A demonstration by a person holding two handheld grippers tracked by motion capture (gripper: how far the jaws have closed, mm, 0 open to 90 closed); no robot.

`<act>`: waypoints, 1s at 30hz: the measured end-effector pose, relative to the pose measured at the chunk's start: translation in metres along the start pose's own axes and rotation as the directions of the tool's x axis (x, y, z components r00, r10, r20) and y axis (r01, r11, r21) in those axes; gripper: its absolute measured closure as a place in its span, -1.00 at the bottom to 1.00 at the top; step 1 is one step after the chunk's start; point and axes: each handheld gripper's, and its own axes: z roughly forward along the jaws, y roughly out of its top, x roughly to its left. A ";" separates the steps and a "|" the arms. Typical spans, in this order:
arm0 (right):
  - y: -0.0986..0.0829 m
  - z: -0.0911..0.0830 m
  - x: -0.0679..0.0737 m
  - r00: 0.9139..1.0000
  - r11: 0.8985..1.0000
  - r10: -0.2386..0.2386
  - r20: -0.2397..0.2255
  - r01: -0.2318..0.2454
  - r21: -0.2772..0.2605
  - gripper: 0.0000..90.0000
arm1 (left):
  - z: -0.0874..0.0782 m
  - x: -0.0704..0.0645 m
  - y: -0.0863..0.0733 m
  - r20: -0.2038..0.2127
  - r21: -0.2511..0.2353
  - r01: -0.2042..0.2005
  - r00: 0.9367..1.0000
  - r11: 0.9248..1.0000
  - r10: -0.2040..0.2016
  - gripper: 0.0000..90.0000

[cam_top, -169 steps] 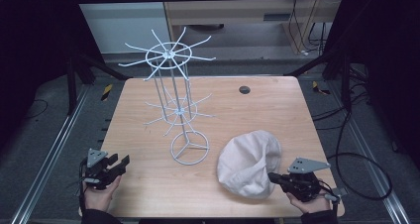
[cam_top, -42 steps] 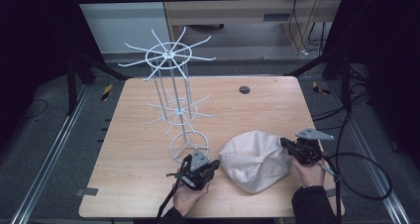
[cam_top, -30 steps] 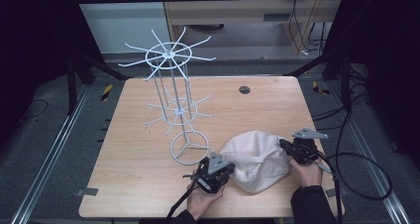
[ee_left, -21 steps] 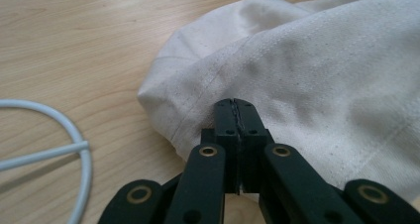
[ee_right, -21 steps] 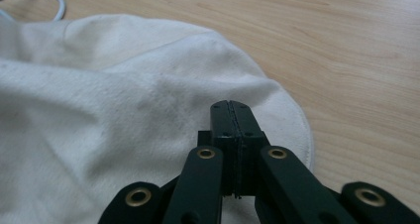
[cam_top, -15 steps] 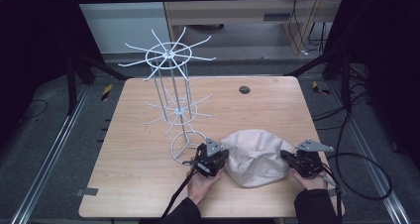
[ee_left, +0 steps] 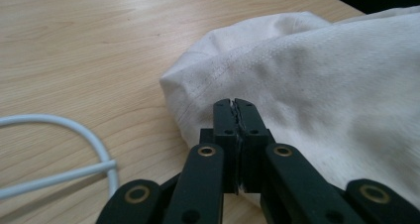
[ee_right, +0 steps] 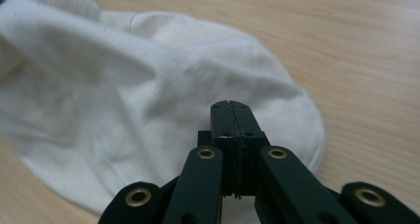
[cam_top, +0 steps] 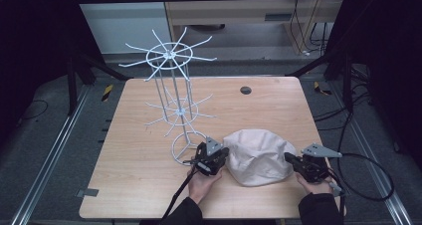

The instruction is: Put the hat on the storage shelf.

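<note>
**Two grippers at either side of a white cloth hat**

A white cloth hat [cam_top: 260,156] lies on the near right part of the wooden surface [cam_top: 144,185], just to the right of the round wire foot of a white wire rack [cam_top: 175,93] that stands upright on the surface.

The left gripper [cam_top: 222,153] sits at the hat's left edge, its holder's hand [cam_top: 203,181] coming in from the near side. In the left gripper view its jaws are pressed together, tips lying over the hat [ee_left: 317,70] close to a stitched seam; whether any cloth is caught between them cannot be told. A curve of the rack's white wire foot [ee_left: 74,135] lies on the wood just beside it.

The right gripper [cam_top: 289,158] meets the hat's right edge. In the right gripper view its jaws are likewise pressed together, with the hat [ee_right: 148,85] spread out beyond and beneath the tips; again, a pinch of cloth cannot be confirmed.

A small dark round thing [cam_top: 245,90] lies on the far part of the surface, well apart from the hat.
</note>
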 end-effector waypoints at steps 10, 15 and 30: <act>0.004 0.021 -0.033 0.994 0.998 0.068 0.082 -0.068 0.002 1.00 | -0.040 -0.029 -0.008 0.084 -0.038 -0.063 0.994 0.997 0.066 0.99; 0.004 0.033 -0.044 0.992 0.998 0.069 0.101 -0.070 0.007 1.00 | -0.042 -0.051 -0.007 0.129 -0.038 -0.091 0.987 0.995 0.095 1.00; 0.023 0.056 -0.036 0.999 0.998 0.043 0.016 -0.042 -0.042 1.00 | -0.001 -0.081 -0.007 0.147 0.024 -0.141 0.980 0.990 0.136 1.00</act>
